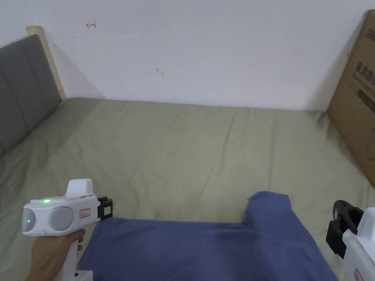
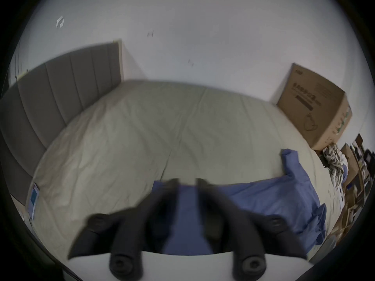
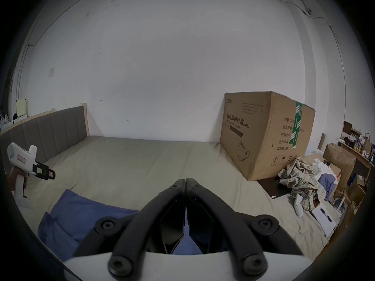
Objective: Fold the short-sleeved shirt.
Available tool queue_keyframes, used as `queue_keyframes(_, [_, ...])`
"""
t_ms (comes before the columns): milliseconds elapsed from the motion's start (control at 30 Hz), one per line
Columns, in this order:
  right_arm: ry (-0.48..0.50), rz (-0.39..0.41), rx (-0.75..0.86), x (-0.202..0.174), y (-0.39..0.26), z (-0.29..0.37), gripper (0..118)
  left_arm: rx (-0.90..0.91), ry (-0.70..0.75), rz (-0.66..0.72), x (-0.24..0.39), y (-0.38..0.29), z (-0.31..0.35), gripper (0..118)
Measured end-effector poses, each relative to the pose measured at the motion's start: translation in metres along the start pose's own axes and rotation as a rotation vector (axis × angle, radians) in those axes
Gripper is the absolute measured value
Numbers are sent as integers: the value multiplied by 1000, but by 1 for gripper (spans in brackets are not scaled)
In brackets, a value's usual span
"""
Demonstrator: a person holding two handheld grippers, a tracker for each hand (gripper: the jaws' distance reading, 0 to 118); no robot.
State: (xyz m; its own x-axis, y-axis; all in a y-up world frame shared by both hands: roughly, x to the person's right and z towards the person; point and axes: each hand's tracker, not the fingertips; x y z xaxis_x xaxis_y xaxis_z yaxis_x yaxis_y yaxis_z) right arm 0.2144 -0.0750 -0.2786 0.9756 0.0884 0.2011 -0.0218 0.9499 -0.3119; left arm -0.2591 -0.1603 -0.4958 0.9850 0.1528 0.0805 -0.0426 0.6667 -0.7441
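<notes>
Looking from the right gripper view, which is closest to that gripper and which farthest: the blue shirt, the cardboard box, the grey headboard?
1. Shirt: just below the right gripper, to its left.
2. Box: ahead, to the right.
3. Headboard: far left end of the bed.

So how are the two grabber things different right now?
The left gripper has its jaws apart, with blue shirt showing between them; the right gripper has its jaws pressed together on nothing. The left gripper hovers at the shirt's left corner, the right gripper beside its right edge. Both are white with black jaws, and neither holds the shirt.
</notes>
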Motion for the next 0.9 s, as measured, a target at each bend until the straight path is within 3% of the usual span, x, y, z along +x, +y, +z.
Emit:
queue_keyframes(33, [-4,1,-15,-1,-1,-9,0,-41,5,15,-5,4,-18,95])
queue_keyframes(67, [-6,2,-25,-1,-4,-17,0,-97,20,30,-11,6,-38,106])
queue_keyframes(300, [-17,3,-96,4,-20,-66,0,-209,121,-22,-24,-10,-113,104])
queue_keyframes(333, [-22,2,-105,4,-23,-73,0,-216,124,-36,-23,-12,-122,96])
queue_keyframes(367, [-25,-6,-117,6,-26,-79,0,-238,122,-68,-22,-20,-125,81])
queue_keyframes(400, [-24,-19,-132,9,-28,-86,0,-268,105,-94,-20,-25,-129,56])
queue_keyframes(467, [-20,-57,-168,15,-33,-101,0,-194,117,-127,-13,-27,-121,48])
queue_keyframes(533, [-24,-72,-229,21,-38,-121,3,-166,78,-169,-7,-31,-110,3])
queue_keyframes(567, [-35,-67,-267,24,-42,-134,12,-164,49,-173,-5,-31,-107,1])
queue_keyframes(633, [-26,-94,-335,30,-52,-162,68,-148,64,-194,-2,-33,-100,1])
queue_keyframes(667, [-24,-95,-393,34,-57,-179,89,-121,55,-204,-1,-33,-94,1])
queue_keyframes(700, [-9,-103,-434,36,-64,-195,100,-93,48,-193,1,-31,-86,0])
queue_keyframes(833, [2,-106,-589,39,-95,-247,99,-39,-13,-148,4,-26,-53,0])
queue_keyframes(900, [8,-90,-663,36,-113,-265,86,-33,-17,-154,6,-25,-44,0])
